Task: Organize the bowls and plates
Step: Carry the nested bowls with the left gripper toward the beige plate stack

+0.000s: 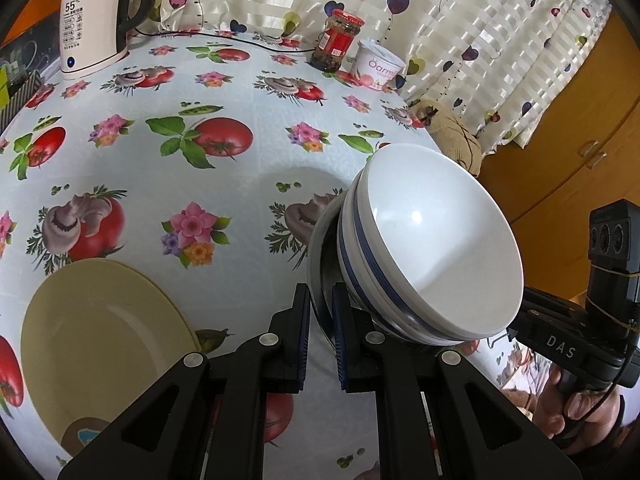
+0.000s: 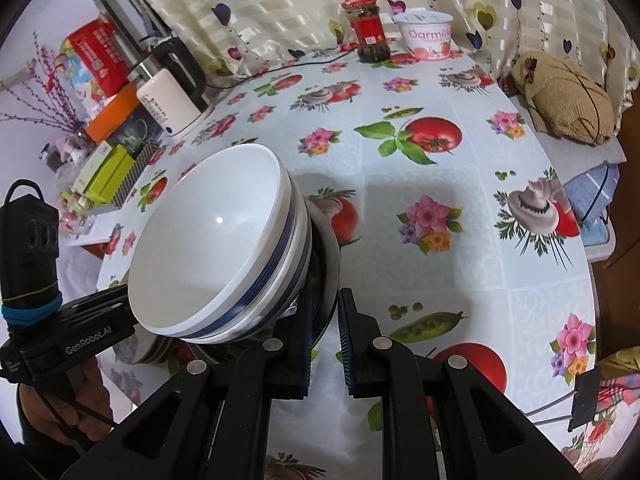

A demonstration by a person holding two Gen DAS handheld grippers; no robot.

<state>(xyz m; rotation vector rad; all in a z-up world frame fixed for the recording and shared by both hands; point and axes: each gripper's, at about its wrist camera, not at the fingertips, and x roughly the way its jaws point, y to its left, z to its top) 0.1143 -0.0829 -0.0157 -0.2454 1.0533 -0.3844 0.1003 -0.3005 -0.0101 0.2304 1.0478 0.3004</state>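
The table is covered by a pale oilcloth printed with tomatoes, mushrooms, flowers and pea pods. A cream curtain with heart motifs hangs behind it, and wooden cabinetry stands at the far right of my left view.

At the back edge stand a white electric kettle, a red-lidded jar of dark contents and a sealed yoghurt tub, the jar and tub just beside each other. A yellow plate lies flat and empty near my left side.

The task item is a stack of white bowls with blue bands, nested and tilted, seated in a metal bowl. The top bowl is empty. Whether the stack is clear of the tablecloth cannot be determined.

My left gripper is closed on the metal bowl's rim from one side; my right gripper is clamped on the rim from the opposite side. Each view shows the other handle with a hand around it.
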